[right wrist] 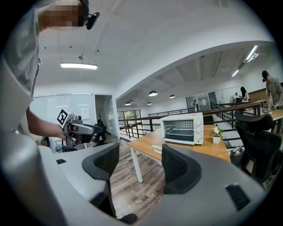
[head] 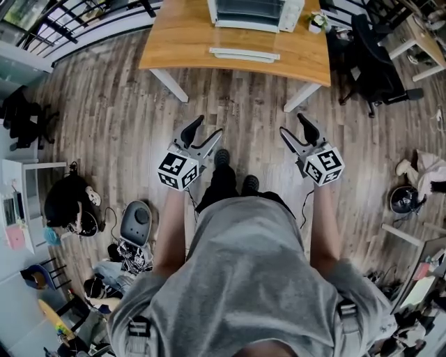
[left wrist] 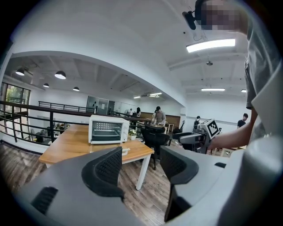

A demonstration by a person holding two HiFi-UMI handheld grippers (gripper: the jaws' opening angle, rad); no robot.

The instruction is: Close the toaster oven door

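Observation:
The white toaster oven [head: 254,14] stands at the far side of a wooden table [head: 174,42], well ahead of me. It also shows small in the left gripper view [left wrist: 108,129] and the right gripper view [right wrist: 182,128], its wire rack visible through the front. Whether its door is down I cannot tell at this distance. My left gripper [head: 208,127] [left wrist: 140,165] and right gripper [head: 291,124] [right wrist: 140,163] are both held over the wooden floor, short of the table. Each is open with nothing between its fingers.
A flat white piece [head: 244,54] lies on the table in front of the oven. A small potted plant [head: 318,21] stands right of the oven. A black office chair [head: 373,59] is at the table's right. Bags and clutter [head: 132,230] sit on the floor to my left.

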